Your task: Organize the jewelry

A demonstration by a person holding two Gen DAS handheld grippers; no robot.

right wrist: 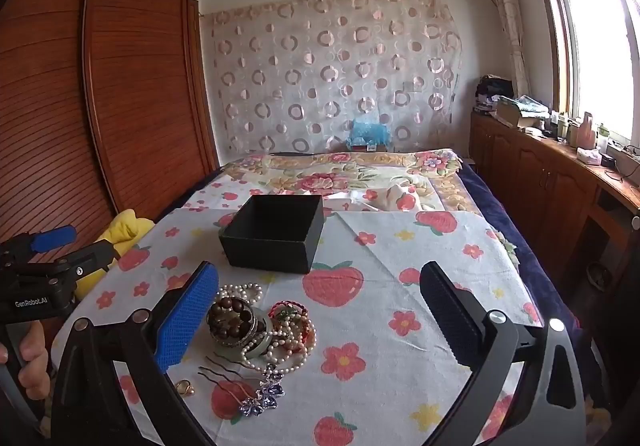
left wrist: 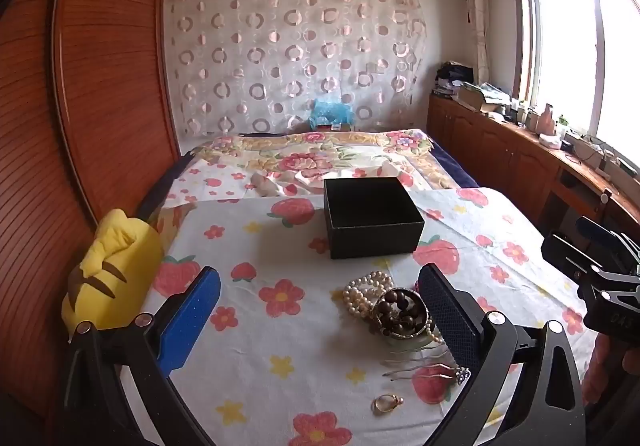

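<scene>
An open black box [left wrist: 372,217] [right wrist: 276,234] stands on the flower-print cloth, empty as far as I see. In front of it lies a jewelry pile: pearl strand [left wrist: 366,292] [right wrist: 240,292], dark wooden bead bracelet [left wrist: 400,312] [right wrist: 230,320], red cord bracelets [right wrist: 292,312], hair comb with blue stones [right wrist: 260,398] [left wrist: 424,372], and a small gold ring [left wrist: 386,404] [right wrist: 186,388]. My left gripper [left wrist: 320,310] is open and empty, the pile by its right finger. My right gripper [right wrist: 320,306] is open and empty, the pile by its left finger.
A yellow plush toy [left wrist: 112,270] [right wrist: 124,226] lies at the cloth's left edge by the wooden wardrobe [left wrist: 100,85]. A floral bedspread [left wrist: 312,157] stretches behind the box. A cluttered wooden cabinet [right wrist: 560,173] runs along the right under the window.
</scene>
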